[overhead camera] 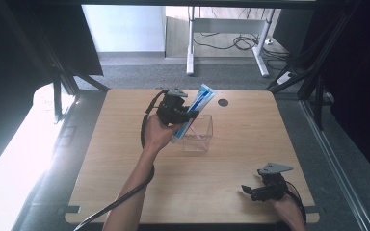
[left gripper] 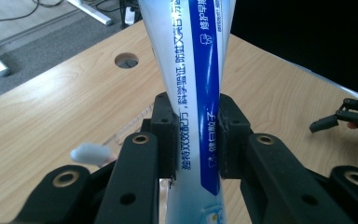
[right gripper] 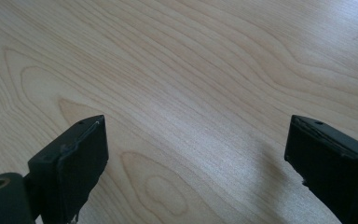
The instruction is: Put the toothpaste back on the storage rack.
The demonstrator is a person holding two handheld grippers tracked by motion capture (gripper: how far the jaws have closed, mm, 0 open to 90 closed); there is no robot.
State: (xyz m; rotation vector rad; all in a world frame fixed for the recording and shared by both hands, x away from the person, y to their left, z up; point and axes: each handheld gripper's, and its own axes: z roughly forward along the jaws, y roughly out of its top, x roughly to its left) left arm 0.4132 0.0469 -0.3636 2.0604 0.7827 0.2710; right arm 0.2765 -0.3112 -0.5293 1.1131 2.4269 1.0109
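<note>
- Left gripper jaws were clamped on the tube, pads pinching its flat body so the sides bowed in.
- Right gripper jaws stood wide apart, nothing between them, just bare table under them.
- In the high view the left gripper held the tube tilted, lower end at the near-left rim of the clear box, upper end pointing up and away.
- Right gripper sat low near the table's front right corner, well apart from the box.
- Step in hand, as I judge it: putting the tube into the box, or lifting it out; can't tell which.
- To do it well: keep the grip mid-body, don't squeeze harder, line the lower end inside the rim before lowering, avoid knocking the light box sideways.
- Free right gripper could steady the box if it slid.
- Box held a pinkish thin item lying inside; too blurred to name.
- A white-tipped thing showed beside the left jaw in the left gripper view, maybe a brush head; unsure.
- Table had a round hole behind the box.
</note>
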